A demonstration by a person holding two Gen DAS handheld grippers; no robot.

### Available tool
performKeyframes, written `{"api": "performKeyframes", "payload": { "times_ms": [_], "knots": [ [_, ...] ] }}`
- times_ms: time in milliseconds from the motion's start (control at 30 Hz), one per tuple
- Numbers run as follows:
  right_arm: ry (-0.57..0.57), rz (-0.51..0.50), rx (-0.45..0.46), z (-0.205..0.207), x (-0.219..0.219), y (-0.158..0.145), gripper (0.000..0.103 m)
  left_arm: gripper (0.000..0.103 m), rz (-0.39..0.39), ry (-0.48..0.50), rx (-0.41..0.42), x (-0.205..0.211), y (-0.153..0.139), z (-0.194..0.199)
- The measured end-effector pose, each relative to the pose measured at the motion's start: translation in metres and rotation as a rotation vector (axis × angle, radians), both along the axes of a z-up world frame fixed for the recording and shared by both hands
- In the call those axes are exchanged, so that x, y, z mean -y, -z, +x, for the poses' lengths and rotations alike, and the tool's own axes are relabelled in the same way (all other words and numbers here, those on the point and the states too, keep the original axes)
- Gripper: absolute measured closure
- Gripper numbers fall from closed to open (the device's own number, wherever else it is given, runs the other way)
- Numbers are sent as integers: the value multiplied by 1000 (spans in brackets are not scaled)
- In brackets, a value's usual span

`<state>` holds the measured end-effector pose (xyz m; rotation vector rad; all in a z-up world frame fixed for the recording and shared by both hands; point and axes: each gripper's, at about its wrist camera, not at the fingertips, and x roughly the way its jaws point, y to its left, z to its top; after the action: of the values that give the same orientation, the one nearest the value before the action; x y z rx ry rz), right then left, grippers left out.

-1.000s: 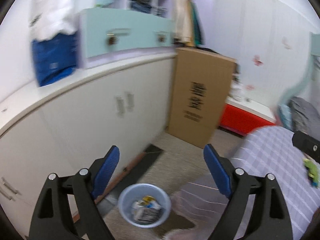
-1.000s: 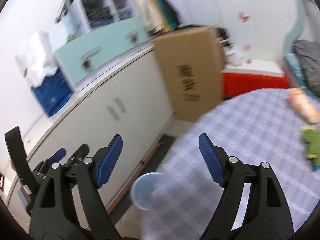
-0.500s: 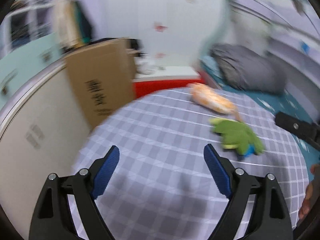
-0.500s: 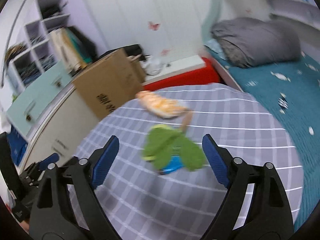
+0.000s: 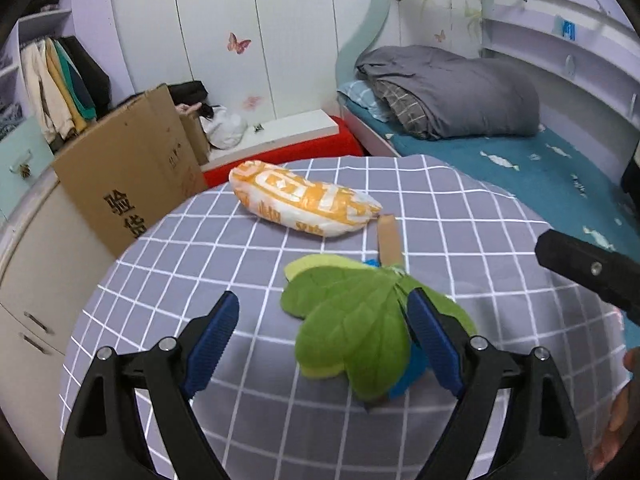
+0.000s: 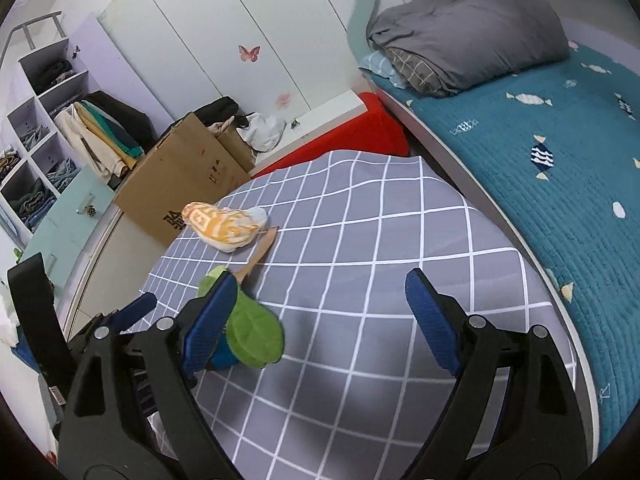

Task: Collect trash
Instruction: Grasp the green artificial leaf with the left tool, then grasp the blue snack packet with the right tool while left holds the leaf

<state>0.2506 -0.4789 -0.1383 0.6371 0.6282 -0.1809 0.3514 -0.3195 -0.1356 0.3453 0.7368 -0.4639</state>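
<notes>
Green leaves [image 5: 352, 320] lie on the grey checked tablecloth [image 5: 200, 248], over a blue scrap [image 5: 408, 372]. A brown cardboard strip [image 5: 389, 240] and an orange-and-white snack bag [image 5: 304, 200] lie beyond them. My left gripper [image 5: 324, 340] is open and empty, low over the table, its jaws on either side of the leaves. My right gripper [image 6: 316, 320] is open and empty, to the right of the leaves [image 6: 252, 332]. The snack bag [image 6: 224, 224] and the strip [image 6: 260, 254] also show in the right wrist view.
A tall cardboard box [image 5: 128, 176] stands by the table's far left edge, next to white cabinets [image 5: 36, 248]. A red bench [image 5: 288, 148] is behind the table. A bed with a teal cover [image 6: 540, 140] and grey duvet [image 6: 468, 28] runs along the right.
Both grippers swung right from the cabinets and the floor bin to the table. The leaves now sit between my left gripper's jaws. Both stay open.
</notes>
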Motion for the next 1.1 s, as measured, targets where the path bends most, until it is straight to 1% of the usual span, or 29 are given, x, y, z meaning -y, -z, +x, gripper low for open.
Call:
{"api": "performKeyframes", "payload": {
  "times_ms": [33,67,133,167,200,233,367,467,567,667,767,933,1033,1067,1100],
  "knots": [
    [-2,3,-3,1,1,2,19,40,6,11,-15,3,2,1],
    [-5,6,-5,3,2,3,19,47,10,19,-33,4,5,3],
    [-16,9,-10,7,1,4,19,76,4,31,-67,4,8,7],
    [-20,8,-12,7,-1,4,19,81,-14,33,-87,2,10,9],
    [-28,5,-15,8,-2,4,19,91,-32,28,-95,-1,9,10],
    [-31,2,-16,10,-4,4,19,97,-44,24,-95,-3,9,11],
    [-52,-15,-26,14,-13,3,19,99,-117,-21,-58,-25,-3,10],
    [-89,-56,-51,21,-28,0,19,99,-154,-73,-24,-46,-15,6],
    [-131,-91,-85,29,-44,1,19,99,-162,-135,15,-72,-26,5],
    [-188,-141,-112,39,-68,1,19,99,-177,-180,19,-99,-32,5],
    [-229,-201,-136,51,-92,3,19,99,-171,-213,32,-124,-35,2],
    [-243,-272,-178,65,-117,7,19,99,-177,-265,33,-162,-38,-6],
    [-245,-289,-212,70,-124,12,19,99,-181,-298,36,-187,-42,-10],
    [-245,-308,-224,72,-128,13,20,99,-186,-304,36,-193,-43,-11],
    [-246,-326,-238,73,-132,15,28,99,-191,-309,36,-200,-44,-13]
  ]
}}
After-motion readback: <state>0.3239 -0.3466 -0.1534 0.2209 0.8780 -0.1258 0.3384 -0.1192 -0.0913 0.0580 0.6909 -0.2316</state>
